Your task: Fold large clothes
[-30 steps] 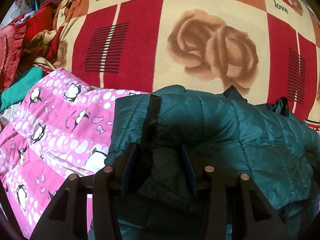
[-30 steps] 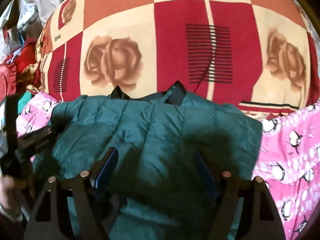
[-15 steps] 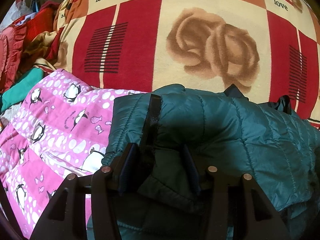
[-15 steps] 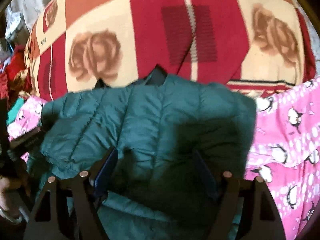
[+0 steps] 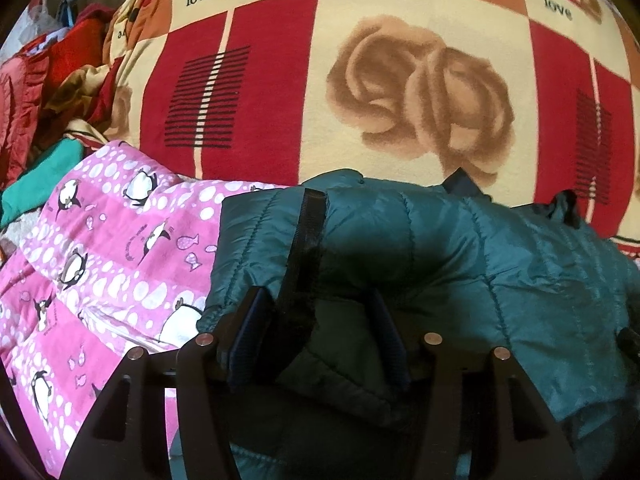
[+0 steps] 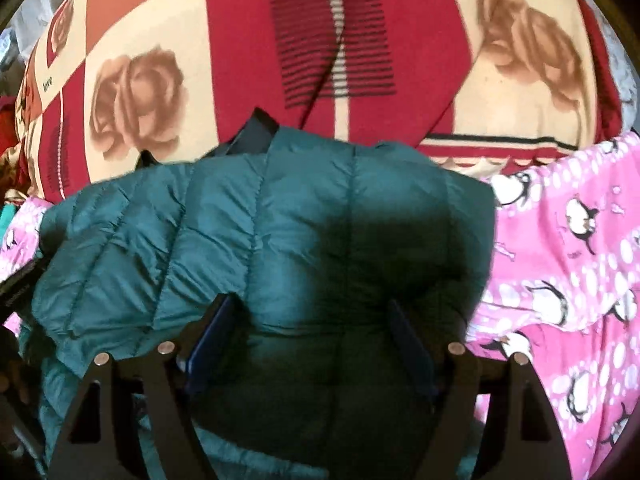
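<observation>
Through the left wrist camera I see my left gripper [image 5: 316, 320] angled down onto the near left edge of the teal puffer jacket [image 5: 460, 248]. Its jaws are opening; a fold of the jacket with the black zipper strip [image 5: 306, 240] lies between them, and the pads no longer look pressed into it. The jacket lies bunched on a pink penguin-print quilt [image 5: 104, 248], and beyond it spreads a red and cream blanket [image 5: 280, 80] printed with roses and the word "love". At the far left edge a heap of red clothes [image 5: 36, 80] is piled up.

Through the right wrist camera, my right gripper [image 6: 312, 320] hangs over the middle of the jacket [image 6: 260, 220], jaws spread wide, one on each side of a padded panel, and I see no squeeze on the fabric. The jacket's dark collar [image 6: 256, 128] sticks up at its far edge against the blanket [image 6: 240, 40]. The quilt [image 6: 560, 260] shows to the right of the jacket.
</observation>
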### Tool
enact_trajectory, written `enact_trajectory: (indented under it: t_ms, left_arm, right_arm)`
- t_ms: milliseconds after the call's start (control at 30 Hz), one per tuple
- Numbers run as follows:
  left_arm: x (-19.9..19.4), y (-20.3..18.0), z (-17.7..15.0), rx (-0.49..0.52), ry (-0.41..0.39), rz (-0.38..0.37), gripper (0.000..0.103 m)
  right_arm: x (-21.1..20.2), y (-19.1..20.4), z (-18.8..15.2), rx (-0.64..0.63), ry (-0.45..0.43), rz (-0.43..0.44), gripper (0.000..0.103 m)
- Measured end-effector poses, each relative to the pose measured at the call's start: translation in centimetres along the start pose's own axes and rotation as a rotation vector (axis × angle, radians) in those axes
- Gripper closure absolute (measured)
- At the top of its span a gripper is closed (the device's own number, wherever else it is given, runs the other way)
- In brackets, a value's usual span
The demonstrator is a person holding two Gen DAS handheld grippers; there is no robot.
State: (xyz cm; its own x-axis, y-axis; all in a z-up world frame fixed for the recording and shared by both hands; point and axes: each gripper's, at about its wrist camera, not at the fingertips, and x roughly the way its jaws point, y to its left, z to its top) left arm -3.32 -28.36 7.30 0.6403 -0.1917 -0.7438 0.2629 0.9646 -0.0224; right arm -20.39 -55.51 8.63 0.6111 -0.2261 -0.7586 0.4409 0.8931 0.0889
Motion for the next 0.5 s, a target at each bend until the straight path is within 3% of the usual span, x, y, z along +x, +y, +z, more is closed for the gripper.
enact_trajectory:
  t_ms: [200,500]
  left_arm:
    - [-3.8,1.4,0.2,-0.035,-0.049,-0.026,0.070]
    - [-7.1,2.3,-0.8,-0.031,-0.065,-0.026,0.070]
  right_arm:
    - [-4.8,-0.2,-1.1,0.008,-0.038,0.038,0.021]
    - [-7.3,-0.7,-2.8,0.036,-0.020,0.050,0.020]
